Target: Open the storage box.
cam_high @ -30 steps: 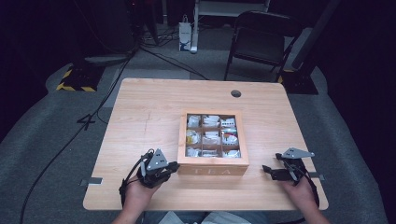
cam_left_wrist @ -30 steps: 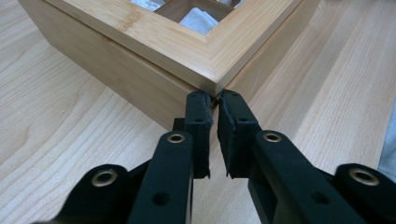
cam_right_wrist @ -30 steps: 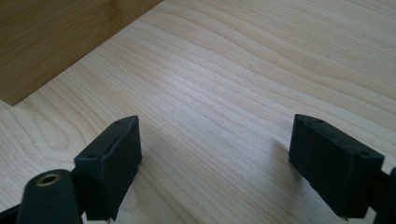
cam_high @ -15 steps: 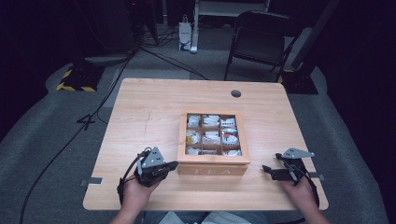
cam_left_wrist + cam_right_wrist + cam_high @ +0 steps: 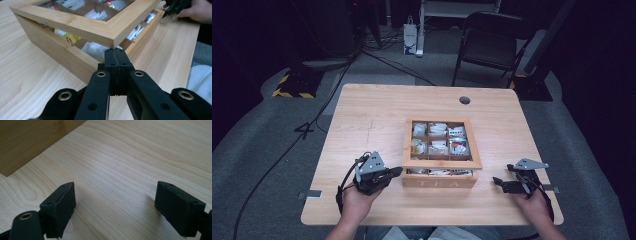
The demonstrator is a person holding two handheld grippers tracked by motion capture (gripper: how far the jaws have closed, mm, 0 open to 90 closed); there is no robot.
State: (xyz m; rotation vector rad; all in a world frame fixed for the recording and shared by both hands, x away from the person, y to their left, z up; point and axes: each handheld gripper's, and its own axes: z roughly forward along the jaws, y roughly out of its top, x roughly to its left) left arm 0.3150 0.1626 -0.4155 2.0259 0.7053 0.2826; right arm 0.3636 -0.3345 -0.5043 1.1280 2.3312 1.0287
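Wooden tea box point(image 5: 439, 175) sits center frame on table point(image 5: 372, 115), lid point(image 5: 100, 23) slightly raised. Stiff, light lid; lift at front corner. Left gripper point(image 5: 116, 58) jaws closed, empty, under that corner; right gripper point(image 5: 115, 205) jaws wide apart, empty.

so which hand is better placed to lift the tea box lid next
Left. Its gripper, fingers shut, sits right under the raised corner of the lid. The right gripper waits open on the table, clear of the box.

Black tool point(image 5: 116, 53), pale wooden tea box point(image 5: 60, 53)
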